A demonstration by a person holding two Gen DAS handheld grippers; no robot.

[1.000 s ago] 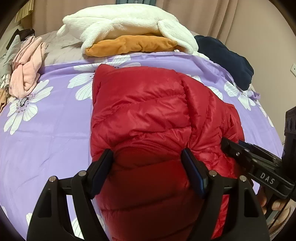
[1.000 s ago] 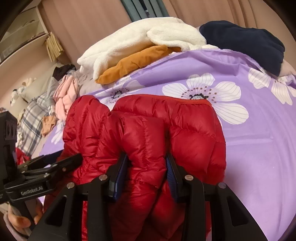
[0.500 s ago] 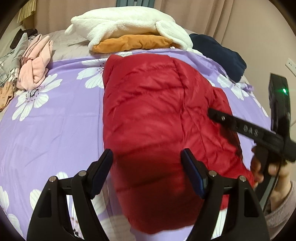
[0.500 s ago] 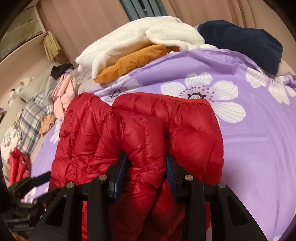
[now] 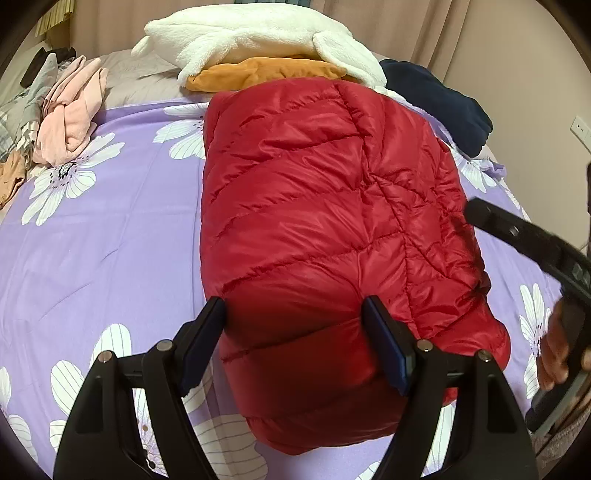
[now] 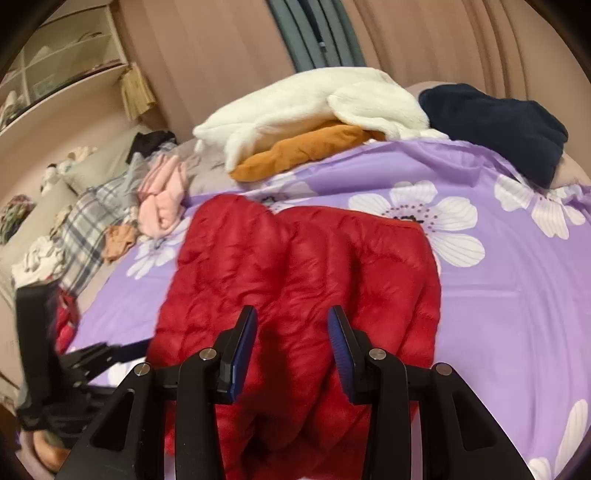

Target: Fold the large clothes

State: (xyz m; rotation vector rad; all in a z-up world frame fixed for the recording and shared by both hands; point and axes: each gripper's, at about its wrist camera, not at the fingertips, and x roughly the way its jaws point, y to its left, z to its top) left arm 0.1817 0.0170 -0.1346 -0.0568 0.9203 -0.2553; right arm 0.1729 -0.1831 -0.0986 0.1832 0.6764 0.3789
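Note:
A red puffer jacket (image 5: 314,206) lies folded into a long bundle on the purple flowered sheet (image 5: 110,240). My left gripper (image 5: 293,306) hovers over its near end, open wide, and its pads do not press the fabric. In the right wrist view the jacket (image 6: 303,266) lies below my right gripper (image 6: 292,314), whose jaws stand partly open with nothing clamped between them. The left wrist view shows that right gripper (image 5: 517,236) raised off the jacket's right edge, held by a hand (image 5: 554,350). The left gripper (image 6: 103,354) appears low at the left of the right wrist view.
At the bed's far end a white fleece (image 5: 258,33) lies on an orange garment (image 5: 258,72), beside a navy one (image 5: 443,99). Pink clothes (image 5: 70,110) and plaid ones (image 6: 88,221) are piled on the left. Shelves (image 6: 62,66) and curtains (image 6: 424,37) stand behind.
The jacket bulged up between both pairs of fingers; now it lies flat on the sheet. My left gripper has drawn back over it. The right gripper has lifted off the fabric.

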